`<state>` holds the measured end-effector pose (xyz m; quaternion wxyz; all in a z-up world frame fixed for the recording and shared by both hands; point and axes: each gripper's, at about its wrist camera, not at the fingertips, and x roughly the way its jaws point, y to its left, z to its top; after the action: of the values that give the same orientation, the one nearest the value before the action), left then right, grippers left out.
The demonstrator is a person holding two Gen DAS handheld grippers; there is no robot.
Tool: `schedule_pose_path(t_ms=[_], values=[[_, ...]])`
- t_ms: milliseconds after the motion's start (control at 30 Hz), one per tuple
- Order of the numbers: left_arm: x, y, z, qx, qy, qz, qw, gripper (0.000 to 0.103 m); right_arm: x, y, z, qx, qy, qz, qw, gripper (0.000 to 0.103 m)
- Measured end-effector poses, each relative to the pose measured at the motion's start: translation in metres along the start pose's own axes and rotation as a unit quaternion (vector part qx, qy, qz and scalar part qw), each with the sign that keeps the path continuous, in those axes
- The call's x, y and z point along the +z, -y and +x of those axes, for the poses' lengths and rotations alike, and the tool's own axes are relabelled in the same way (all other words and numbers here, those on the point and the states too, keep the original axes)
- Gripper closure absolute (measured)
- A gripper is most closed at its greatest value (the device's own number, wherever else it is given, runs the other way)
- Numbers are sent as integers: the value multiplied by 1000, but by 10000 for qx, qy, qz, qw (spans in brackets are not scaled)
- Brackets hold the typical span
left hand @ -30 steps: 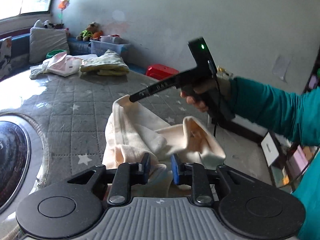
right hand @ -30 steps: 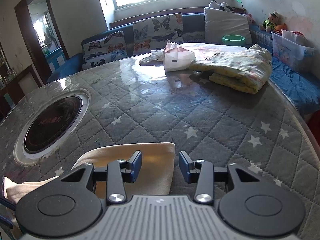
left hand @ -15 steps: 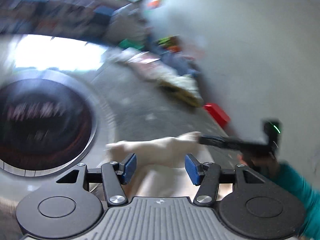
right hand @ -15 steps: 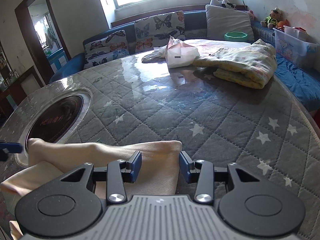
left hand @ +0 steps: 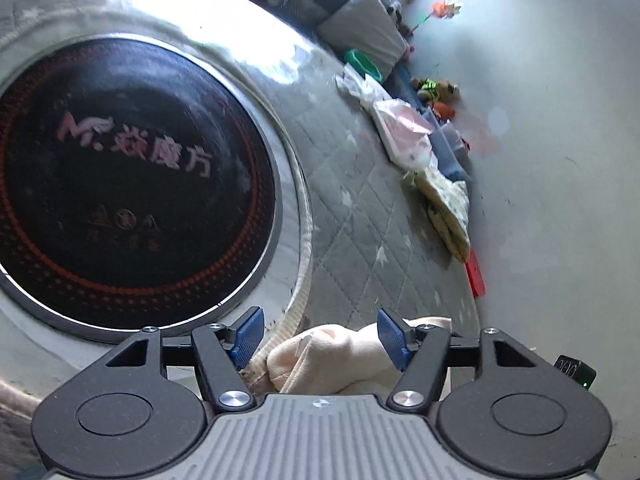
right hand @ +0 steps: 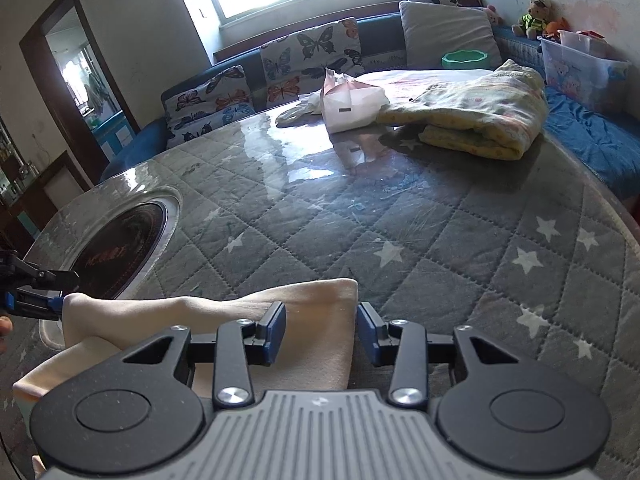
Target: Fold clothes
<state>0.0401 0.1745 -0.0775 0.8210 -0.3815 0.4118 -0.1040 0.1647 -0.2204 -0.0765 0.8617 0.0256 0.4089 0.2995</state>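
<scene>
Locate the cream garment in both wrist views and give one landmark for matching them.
Left wrist: cream garment bottom centre, bunched between the open left tongs.
Right wrist: cream garment lower left, its right edge between the open right tongs.
Shared landmark: round black cooktop.

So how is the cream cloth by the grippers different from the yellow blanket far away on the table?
The cream cloth is plain, while the yellow blanket has a faint printed pattern. The cream cloth lies loose and rumpled at the near edge between both grippers; the yellow blanket sits folded in a thick stack at the far side. Both rest on the grey starry table cover.
</scene>
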Motion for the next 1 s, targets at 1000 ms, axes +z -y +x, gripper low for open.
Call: schedule_pose_path(t_ms=[1000], values=[[-79,74,-34,223,882,3640,9269,92,-10,-2,-21,-273,476,-336,9979,98]])
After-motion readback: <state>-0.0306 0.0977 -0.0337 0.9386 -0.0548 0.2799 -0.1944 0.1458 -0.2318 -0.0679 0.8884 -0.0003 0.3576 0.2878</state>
